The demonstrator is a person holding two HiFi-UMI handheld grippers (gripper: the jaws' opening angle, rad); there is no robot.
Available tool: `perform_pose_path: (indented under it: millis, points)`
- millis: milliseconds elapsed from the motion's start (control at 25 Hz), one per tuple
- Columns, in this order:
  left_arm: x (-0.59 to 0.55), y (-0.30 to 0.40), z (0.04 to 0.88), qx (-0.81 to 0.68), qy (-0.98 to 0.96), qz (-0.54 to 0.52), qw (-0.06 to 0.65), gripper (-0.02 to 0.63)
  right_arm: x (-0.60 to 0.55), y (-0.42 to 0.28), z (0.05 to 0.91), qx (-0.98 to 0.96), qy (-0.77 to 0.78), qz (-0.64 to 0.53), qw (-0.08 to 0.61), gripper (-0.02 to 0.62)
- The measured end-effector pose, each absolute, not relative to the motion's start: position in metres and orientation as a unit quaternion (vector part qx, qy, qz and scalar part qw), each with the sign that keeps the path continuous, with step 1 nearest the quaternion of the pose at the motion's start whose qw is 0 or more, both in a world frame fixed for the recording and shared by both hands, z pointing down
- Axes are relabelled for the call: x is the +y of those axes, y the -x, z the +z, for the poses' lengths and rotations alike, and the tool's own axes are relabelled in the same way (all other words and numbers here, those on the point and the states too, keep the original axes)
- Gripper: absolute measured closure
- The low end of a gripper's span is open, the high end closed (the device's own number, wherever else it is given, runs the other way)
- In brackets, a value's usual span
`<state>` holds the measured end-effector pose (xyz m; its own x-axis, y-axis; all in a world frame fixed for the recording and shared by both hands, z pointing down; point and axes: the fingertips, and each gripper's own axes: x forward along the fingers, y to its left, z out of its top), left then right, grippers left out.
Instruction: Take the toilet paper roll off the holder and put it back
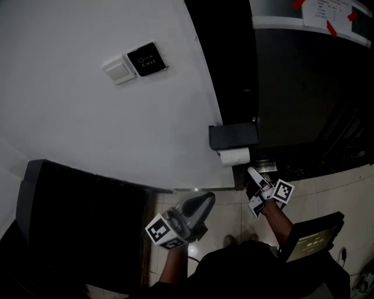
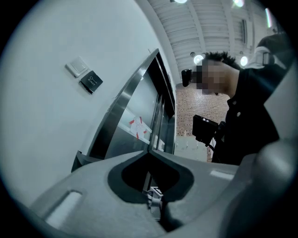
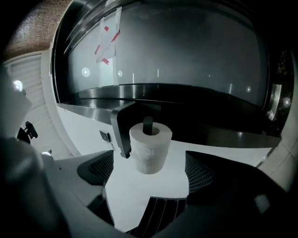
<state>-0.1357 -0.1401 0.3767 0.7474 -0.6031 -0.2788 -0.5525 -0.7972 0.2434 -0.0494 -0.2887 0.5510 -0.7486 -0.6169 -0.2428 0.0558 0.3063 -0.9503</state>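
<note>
A white toilet paper roll (image 1: 235, 156) hangs under a black holder (image 1: 234, 135) fixed at the edge of the white wall. In the right gripper view the roll (image 3: 149, 148) sits on the holder's dark peg (image 3: 148, 124), beside the holder's bracket (image 3: 122, 132). My right gripper (image 1: 253, 180) is just below the roll and points up at it. Its jaws (image 3: 148, 171) stand wide open, with the roll ahead between them, apart from both pads. My left gripper (image 1: 197, 209) hangs lower, to the left, shut on nothing (image 2: 149, 151).
A light switch (image 1: 120, 70) and a black exit plate (image 1: 147, 59) are on the wall. A dark glass panel (image 1: 304, 87) stands right of the holder, with a taped notice (image 1: 330, 13) above. A black cabinet (image 1: 82, 216) is at lower left, a screen device (image 1: 312, 239) at lower right.
</note>
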Motion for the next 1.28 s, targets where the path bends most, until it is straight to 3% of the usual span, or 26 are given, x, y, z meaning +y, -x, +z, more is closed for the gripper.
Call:
perform_pose_path:
  millis: [200,360,480,640,800,1280]
  points:
    - [-0.151,0.107,0.371,-0.266,-0.946,-0.169,0.071,0.609,-0.262,-0.015,0.551,0.747,0.219,-0.534,0.329,0.202]
    - [-0.158,0.087,0.367,-0.237,-0.953,-0.172,0.071,0.609,-0.249,-0.039,0.49,0.791,0.208,-0.457,0.349,0.316]
    - [-0.16,0.075,0.362,-0.222,-0.957,-0.174,0.064,0.609,-0.235,-0.039,0.43,0.851,0.201,-0.36,0.324,0.403]
    - [-0.161,0.069,0.353,-0.211,-0.96,-0.178,0.049,0.609,-0.213,-0.036,0.361,0.916,0.208,-0.205,0.275,0.455]
    - [-0.158,0.069,0.345,-0.207,-0.96,-0.183,0.035,0.609,-0.195,-0.028,0.311,0.941,0.203,-0.102,0.252,0.594]
    - [-0.148,0.079,0.337,-0.225,-0.955,-0.189,0.029,0.609,-0.175,0.005,0.31,0.961,0.183,-0.058,0.2,0.594]
